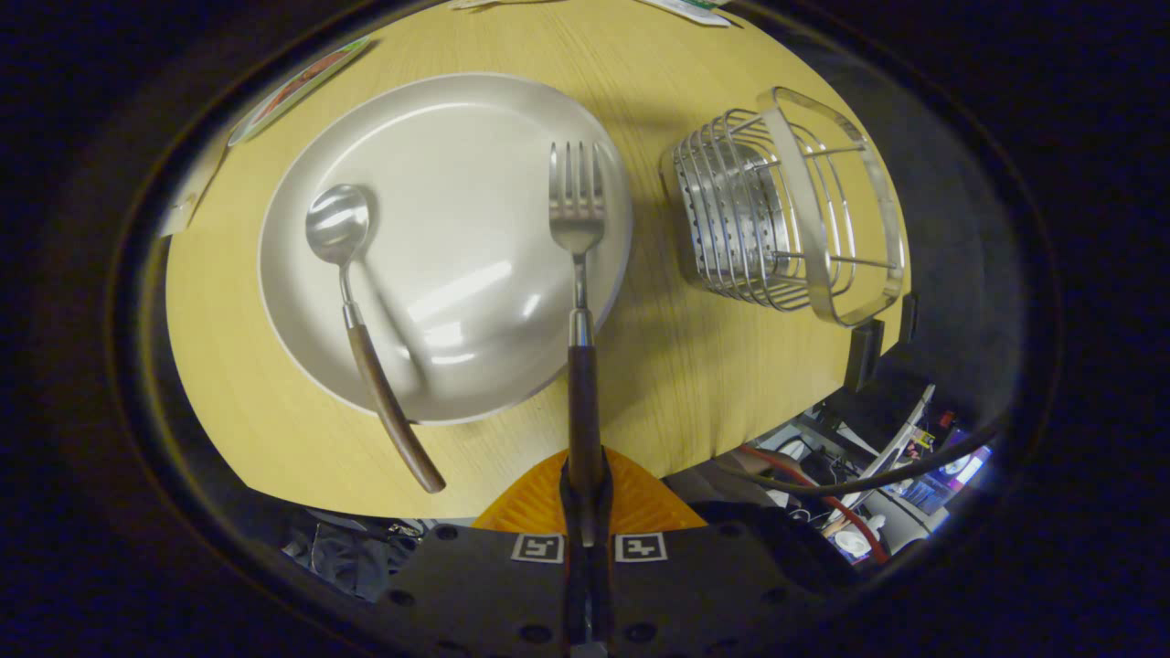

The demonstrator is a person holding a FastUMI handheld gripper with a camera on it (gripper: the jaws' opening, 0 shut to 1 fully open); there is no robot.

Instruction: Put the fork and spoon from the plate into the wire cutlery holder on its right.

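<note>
My gripper (585, 489) is shut on the dark wooden handle of the fork (578, 274). The fork points straight ahead from the fingers, its steel tines over the right part of the white plate (439, 128). The spoon (361, 311) lies on the left side of the plate, bowl ahead and brown handle sticking out over the plate's near rim onto the table. The wire cutlery holder (786, 210) stands on the table to the right of the plate, its open top tilted toward me.
The round wooden table (695, 366) ends close to the fingers and just right of the holder. Flat cards lie at its far left (297, 87) and far edge (686, 9). Cables and clutter (868, 484) sit below the table at the right.
</note>
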